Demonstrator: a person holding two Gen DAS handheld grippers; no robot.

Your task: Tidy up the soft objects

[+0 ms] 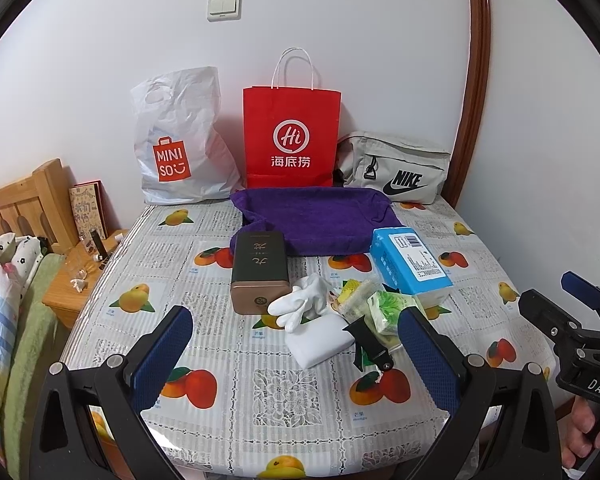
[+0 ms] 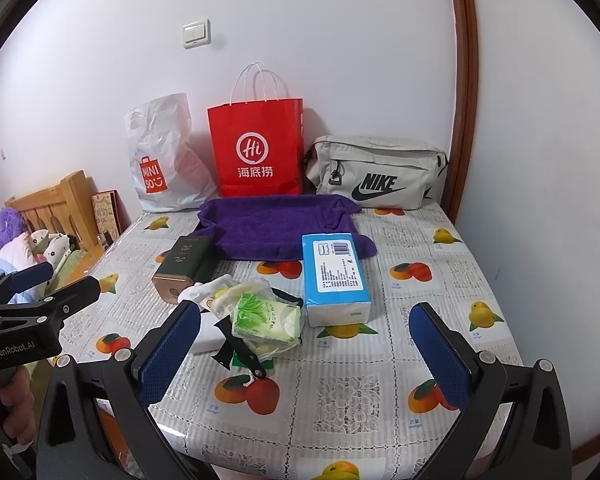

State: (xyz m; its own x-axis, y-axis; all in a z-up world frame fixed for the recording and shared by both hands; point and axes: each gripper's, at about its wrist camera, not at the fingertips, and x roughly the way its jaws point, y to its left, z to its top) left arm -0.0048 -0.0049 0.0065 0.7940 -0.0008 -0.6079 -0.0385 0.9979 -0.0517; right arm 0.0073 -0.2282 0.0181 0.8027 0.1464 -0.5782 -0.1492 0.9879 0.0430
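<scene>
A purple towel (image 1: pixel 312 220) (image 2: pixel 276 228) lies spread at the back of the table. In front of it a white glove (image 1: pixel 300 304), a folded white cloth (image 1: pixel 320 340), a green tissue pack (image 1: pixel 388 308) (image 2: pixel 268 320) and a blue tissue pack (image 1: pixel 408 260) (image 2: pixel 334 276) lie in a loose heap, with a black strap (image 1: pixel 370 344) (image 2: pixel 240 350) across them. My left gripper (image 1: pixel 296 356) stands open above the table's near edge, short of the heap. My right gripper (image 2: pixel 306 356) is open too, nothing between its fingers.
A dark tea tin (image 1: pixel 260 268) (image 2: pixel 184 268) lies left of the heap. Against the wall stand a white Miniso bag (image 1: pixel 180 152), a red paper bag (image 1: pixel 292 136) and a grey Nike pouch (image 1: pixel 396 168). A bed (image 1: pixel 4 300) and nightstand (image 1: pixel 72 292) sit to the left.
</scene>
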